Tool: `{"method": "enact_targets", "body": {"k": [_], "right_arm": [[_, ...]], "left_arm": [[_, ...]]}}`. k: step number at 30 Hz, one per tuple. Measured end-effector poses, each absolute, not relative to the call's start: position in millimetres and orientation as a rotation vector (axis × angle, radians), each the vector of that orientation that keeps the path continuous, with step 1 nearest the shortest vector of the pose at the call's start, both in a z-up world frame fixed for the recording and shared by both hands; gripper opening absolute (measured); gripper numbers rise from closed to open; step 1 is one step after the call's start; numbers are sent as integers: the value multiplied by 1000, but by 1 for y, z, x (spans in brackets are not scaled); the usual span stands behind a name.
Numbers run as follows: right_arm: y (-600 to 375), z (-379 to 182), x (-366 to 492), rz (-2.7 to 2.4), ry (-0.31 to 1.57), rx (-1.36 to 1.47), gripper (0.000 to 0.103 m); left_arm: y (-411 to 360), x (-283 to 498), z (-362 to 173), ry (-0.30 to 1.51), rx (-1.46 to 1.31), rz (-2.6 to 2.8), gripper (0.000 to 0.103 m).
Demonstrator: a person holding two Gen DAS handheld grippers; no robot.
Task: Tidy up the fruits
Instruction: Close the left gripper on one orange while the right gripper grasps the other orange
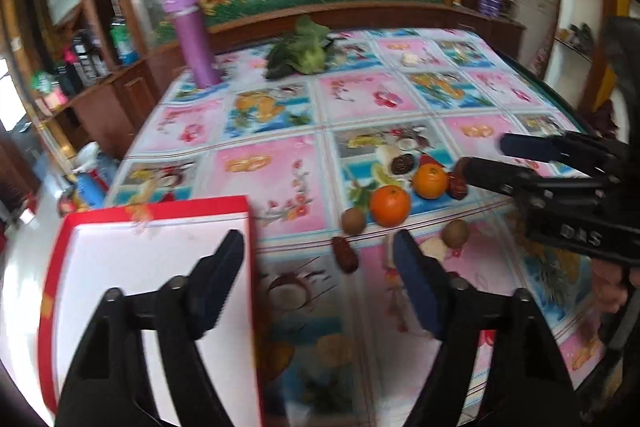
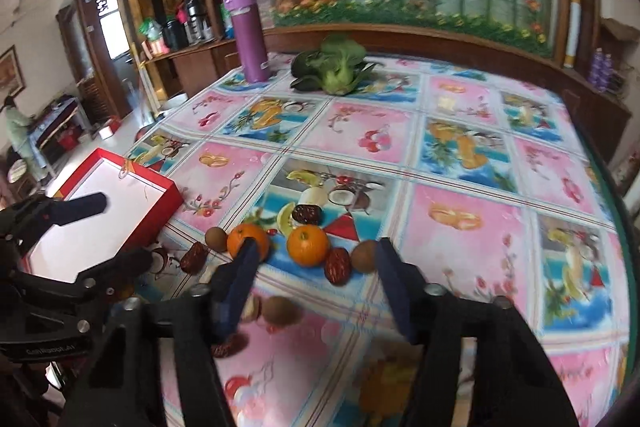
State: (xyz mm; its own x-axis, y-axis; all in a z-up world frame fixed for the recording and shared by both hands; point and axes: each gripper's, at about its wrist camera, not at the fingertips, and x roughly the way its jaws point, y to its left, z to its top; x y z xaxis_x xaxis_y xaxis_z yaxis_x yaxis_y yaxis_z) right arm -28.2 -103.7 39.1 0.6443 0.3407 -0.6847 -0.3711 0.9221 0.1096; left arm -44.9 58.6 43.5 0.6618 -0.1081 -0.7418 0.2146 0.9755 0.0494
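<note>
We are holding both tools with fingers apart and empty: the left tool [image 1: 318, 247] over the red box [image 1: 160, 267] at the table's [image 2: 460, 155] near-left corner, the right tool [image 2: 316, 259] above the fruit cluster near the table's front edge. Two oranges [image 2: 307, 245] [image 2: 248, 241], red dates [image 2: 338, 267] and brown kiwis [image 2: 364, 257] are lying touching or just beside each other. In our judgement, closing on one orange is risking nudging round neighbours toward the edge.
</note>
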Motion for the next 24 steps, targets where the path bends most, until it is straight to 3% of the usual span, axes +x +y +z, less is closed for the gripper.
{"method": "enact_targets", "body": {"k": [4, 18, 22, 24], "right_arm": [[-99, 30, -6, 469, 809, -40, 43], [-85, -2, 22, 572, 965, -47, 42], [-89, -2, 21, 578, 971, -42, 31], [-91, -3, 21, 577, 974, -38, 31]], "left_arm": [[47, -29, 38, 851, 191, -257, 64], [28, 9, 16, 926, 278, -446, 64], [25, 17, 9, 947, 274, -473, 63], [22, 20, 6, 956, 288, -480, 62]]}}
